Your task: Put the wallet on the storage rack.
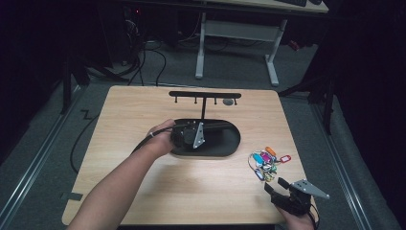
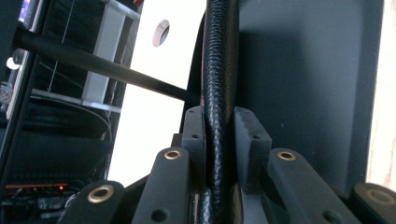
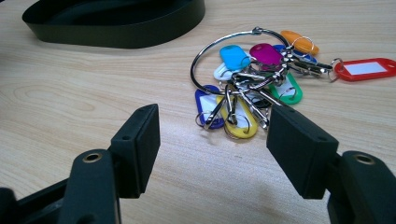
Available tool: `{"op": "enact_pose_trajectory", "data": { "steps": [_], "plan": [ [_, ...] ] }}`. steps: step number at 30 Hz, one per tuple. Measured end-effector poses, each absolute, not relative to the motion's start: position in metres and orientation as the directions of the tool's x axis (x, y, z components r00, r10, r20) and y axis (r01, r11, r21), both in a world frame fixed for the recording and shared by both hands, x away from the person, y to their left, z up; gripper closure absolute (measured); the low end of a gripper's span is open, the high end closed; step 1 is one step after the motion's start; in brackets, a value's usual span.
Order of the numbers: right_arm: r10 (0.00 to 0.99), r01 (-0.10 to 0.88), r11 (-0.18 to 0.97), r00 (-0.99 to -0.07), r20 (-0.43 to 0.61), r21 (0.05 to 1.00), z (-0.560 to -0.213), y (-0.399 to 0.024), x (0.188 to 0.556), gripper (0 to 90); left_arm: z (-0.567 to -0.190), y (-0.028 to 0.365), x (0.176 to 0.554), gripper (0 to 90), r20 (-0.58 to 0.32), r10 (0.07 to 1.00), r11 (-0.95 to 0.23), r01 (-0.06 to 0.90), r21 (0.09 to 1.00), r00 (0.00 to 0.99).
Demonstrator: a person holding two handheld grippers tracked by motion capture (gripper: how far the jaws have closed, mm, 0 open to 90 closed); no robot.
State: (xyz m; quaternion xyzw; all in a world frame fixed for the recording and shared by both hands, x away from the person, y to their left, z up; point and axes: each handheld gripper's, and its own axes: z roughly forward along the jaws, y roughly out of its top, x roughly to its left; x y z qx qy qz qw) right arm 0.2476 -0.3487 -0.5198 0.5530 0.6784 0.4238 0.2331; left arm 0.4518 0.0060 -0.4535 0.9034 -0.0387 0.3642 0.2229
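The black key stand (image 1: 205, 125) stood upright at table centre: oval tray base w/ raised rim, thin post, crossbar w/ small hooks at 12 o'clock. A black braided cable (image 2: 219, 93) ran over its base. The key bunch (image 1: 266, 161), coloured tags on a big steel ring, lay flat at 4 o'clock, near the base, not touching.

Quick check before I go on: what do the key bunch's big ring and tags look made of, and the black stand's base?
Big ring: likely polished metal, silvery with bright glints. Tags: probably glossy plastic, in saturated colours with soft highlights. Stand's base: black and matte, with a thin upright rim and dull sheen; painted metal or plastic, I cannot tell which.
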Motion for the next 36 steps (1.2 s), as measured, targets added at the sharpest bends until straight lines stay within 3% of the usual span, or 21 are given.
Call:
{"op": "enact_pose_trajectory", "data": {
  "steps": [16, 36],
  "plan": [
    [0.947, 0.555, 0.031, -0.282, 0.153, 0.832, -0.520, -0.349, 0.248, 35.0, -0.473, 0.011, 0.457, 75.0, 0.677, 0.021, -0.940, -0.217, 0.264, 0.735],
    [0.946, 0.561, 0.035, -0.285, 0.153, 0.827, -0.521, -0.347, 0.249, 35.0, -0.483, 0.015, 0.458, 63.9, 0.522, 0.059, -0.961, -0.093, 0.260, 0.851]
  ]
}}
